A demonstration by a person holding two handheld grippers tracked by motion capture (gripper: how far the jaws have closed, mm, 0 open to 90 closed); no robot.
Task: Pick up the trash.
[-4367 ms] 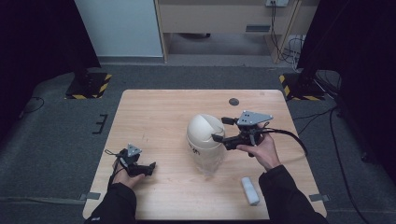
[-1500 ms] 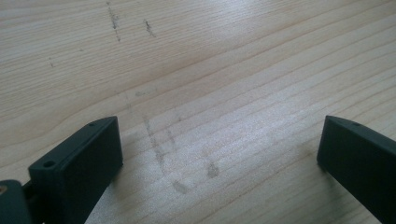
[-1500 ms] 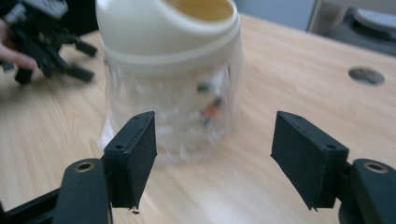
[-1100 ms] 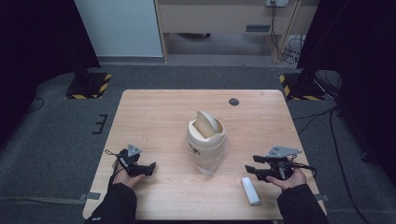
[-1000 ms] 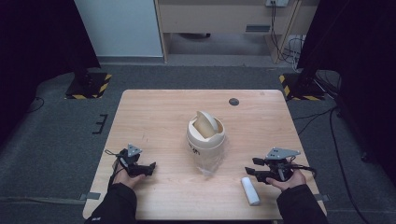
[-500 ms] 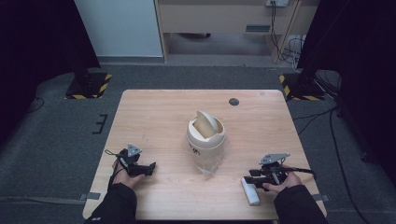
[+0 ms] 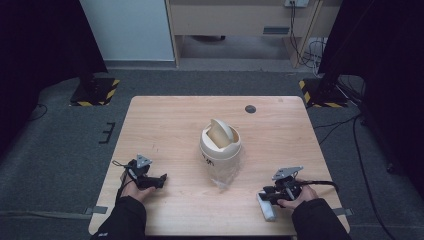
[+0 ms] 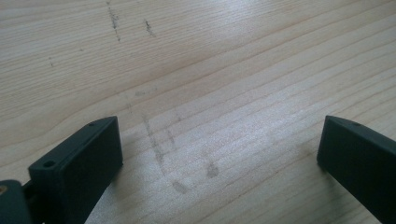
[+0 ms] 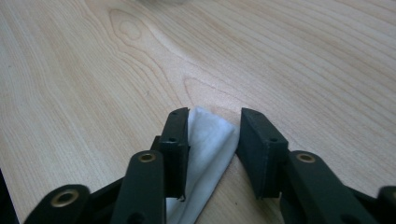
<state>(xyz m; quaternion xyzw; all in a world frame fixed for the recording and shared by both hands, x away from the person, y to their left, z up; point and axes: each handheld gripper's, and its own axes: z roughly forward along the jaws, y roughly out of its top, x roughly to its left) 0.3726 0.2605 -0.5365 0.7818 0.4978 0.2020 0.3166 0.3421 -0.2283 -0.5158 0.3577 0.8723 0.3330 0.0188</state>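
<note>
Since the earlier frames, the right gripper (image 7: 266, 195) has dropped from the bin (image 7: 220, 145) to the table's (image 7: 165, 120) near edge, its jaws just closing around the white cloth roll (image 9: 208, 140), pressing both sides. Nothing blocks it. The left gripper (image 8: 219, 154) rests wide open over bare, scuffed wood.
</note>
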